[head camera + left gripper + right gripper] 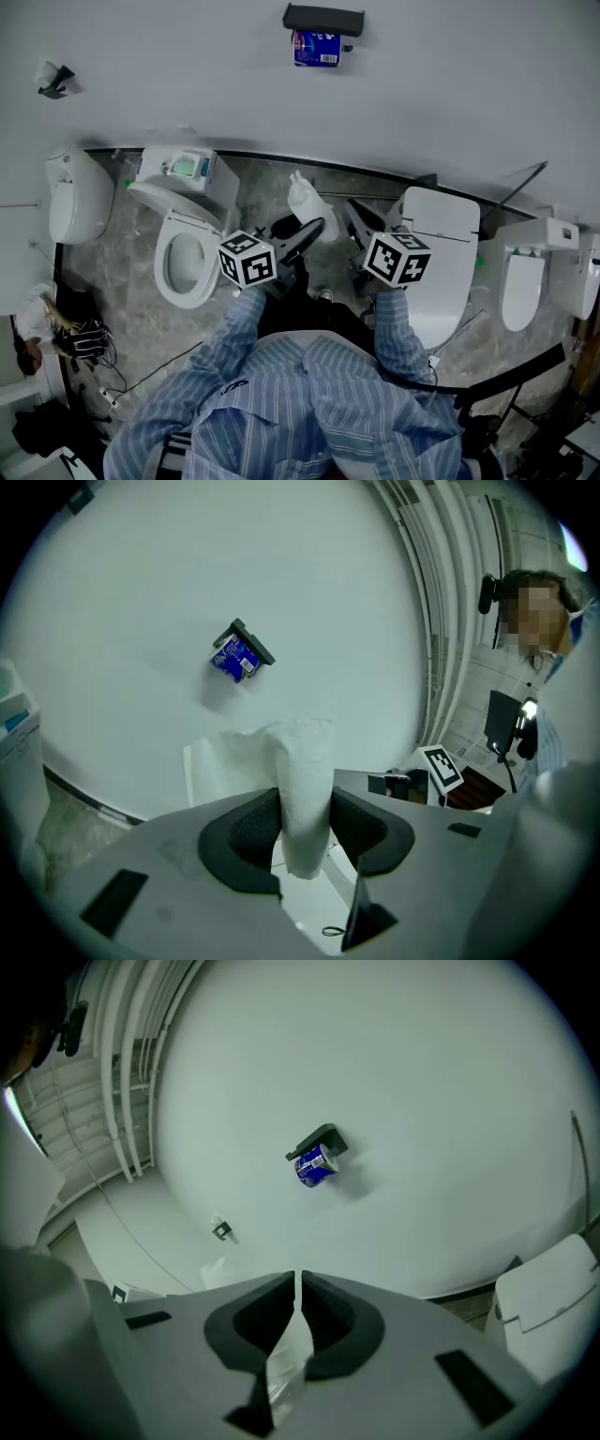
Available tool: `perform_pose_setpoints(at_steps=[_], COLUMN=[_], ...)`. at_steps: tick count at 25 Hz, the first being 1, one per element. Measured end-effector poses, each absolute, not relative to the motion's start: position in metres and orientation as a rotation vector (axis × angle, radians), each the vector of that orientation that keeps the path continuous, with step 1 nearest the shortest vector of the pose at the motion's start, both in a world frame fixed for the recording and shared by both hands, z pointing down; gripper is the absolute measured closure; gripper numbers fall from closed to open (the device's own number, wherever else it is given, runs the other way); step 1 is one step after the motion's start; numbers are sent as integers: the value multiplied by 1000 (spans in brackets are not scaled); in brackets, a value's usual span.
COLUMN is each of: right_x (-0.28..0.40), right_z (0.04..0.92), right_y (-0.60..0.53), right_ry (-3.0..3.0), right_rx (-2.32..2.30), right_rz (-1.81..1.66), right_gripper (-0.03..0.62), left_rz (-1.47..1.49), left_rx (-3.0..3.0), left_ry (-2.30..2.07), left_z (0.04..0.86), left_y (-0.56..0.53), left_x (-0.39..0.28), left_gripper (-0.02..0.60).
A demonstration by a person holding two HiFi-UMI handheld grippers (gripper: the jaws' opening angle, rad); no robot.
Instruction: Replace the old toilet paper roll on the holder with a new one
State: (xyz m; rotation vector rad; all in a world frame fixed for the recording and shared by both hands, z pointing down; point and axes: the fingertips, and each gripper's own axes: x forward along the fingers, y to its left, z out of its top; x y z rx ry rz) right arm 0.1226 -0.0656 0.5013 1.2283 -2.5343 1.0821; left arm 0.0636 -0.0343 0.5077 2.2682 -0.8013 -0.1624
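A black holder is fixed high on the white wall, with a blue printed roll under it. The same blue roll shows in the left gripper view and the right gripper view, far ahead of both grippers. My left gripper is shut on a squashed white paper roll, which stands upright between the pads. My right gripper is beside it, jaws pressed together on a thin translucent film strip that hangs below them.
A toilet with its seat open stands on the floor at left, and one with its lid shut at right. Further toilets stand at both sides. Cables run over the floor. A person stands at right.
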Motion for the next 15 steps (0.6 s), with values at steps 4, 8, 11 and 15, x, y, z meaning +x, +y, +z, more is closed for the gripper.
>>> perform_pose_setpoints(at_steps=[4,8,11,15], right_x=[126,125,126,118], right_z=[508,510,511,513], right_y=[-22,11,32,52], right_ry=[-2551,-2561,-2566,-2559], right_rx=[1176,1142,1113,1094], right_rz=[1087,1087,1091,1089], right_gripper=[563,563,563,563], left_rz=[-69,-37,-34,-21], left_rx=[2297,2324,2341,2385], left_ry=[-825,-852,-853,-855], left_z=[515,510,505,501], left_y=[20,53,72,94], left_x=[75,78,85,82], left_gripper=[420,420,420,420])
